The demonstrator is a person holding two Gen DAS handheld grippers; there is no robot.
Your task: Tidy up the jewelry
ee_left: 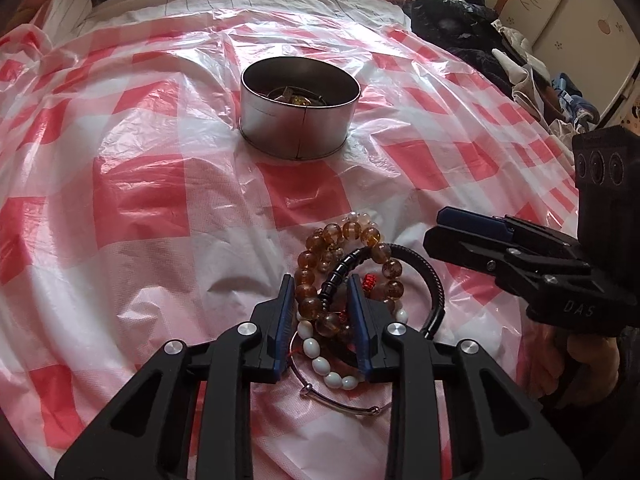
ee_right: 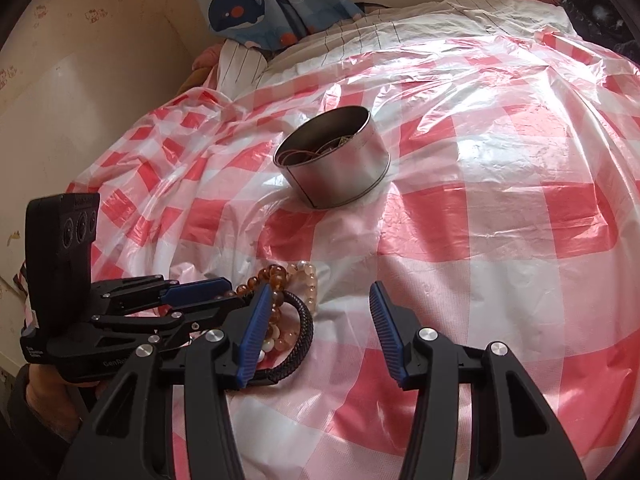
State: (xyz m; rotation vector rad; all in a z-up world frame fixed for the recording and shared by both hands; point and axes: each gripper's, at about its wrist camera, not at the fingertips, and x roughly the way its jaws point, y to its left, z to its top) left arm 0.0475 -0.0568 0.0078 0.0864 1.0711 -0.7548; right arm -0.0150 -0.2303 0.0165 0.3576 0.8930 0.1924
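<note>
left claw [ee_left: 318,312]: narrow, astride amber beads [ee_left: 344,236] | right claw [ee_right: 316,332]: wide, empty | lettering "DAS"

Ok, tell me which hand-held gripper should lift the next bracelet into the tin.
Left. The left hand-held gripper already straddles the amber bead bracelet in the pile, while the right hand-held gripper stands open beside it over bare plastic sheet. The tin lies straight ahead.

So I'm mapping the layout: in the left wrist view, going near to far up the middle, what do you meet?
Silver bangle → white bead bracelet → amber bead bracelet → round metal tin.
</note>
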